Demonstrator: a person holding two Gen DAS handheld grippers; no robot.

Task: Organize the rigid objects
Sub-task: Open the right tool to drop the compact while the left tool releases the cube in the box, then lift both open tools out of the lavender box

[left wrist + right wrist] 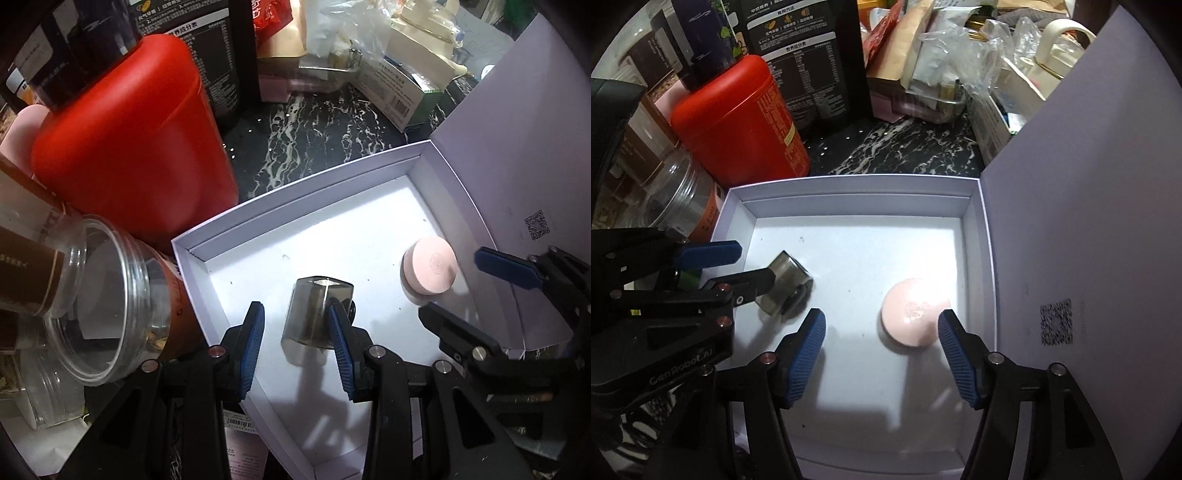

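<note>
A smoky grey translucent block (317, 314) lies on the floor of an open white box (295, 206). My left gripper (297, 319) is open, its jaws wide over the box, and its right finger touches the block's side. A pink round disc (430, 269) lies at the box's right side. My right gripper (881, 328) is open above the box floor, and the pink disc (912, 312) sits between its fingers, close to the right one. The grey block (786, 284) and the left gripper (753, 266) show at the left of the right wrist view.
The box lid (1089, 221) stands upright on the right. A red canister (140, 147) and clear plastic jars (92, 306) crowd the left. Black pouches, bags, a carton (402, 96) and a cream kettle (1052, 48) fill the back of the dark marble counter (314, 133).
</note>
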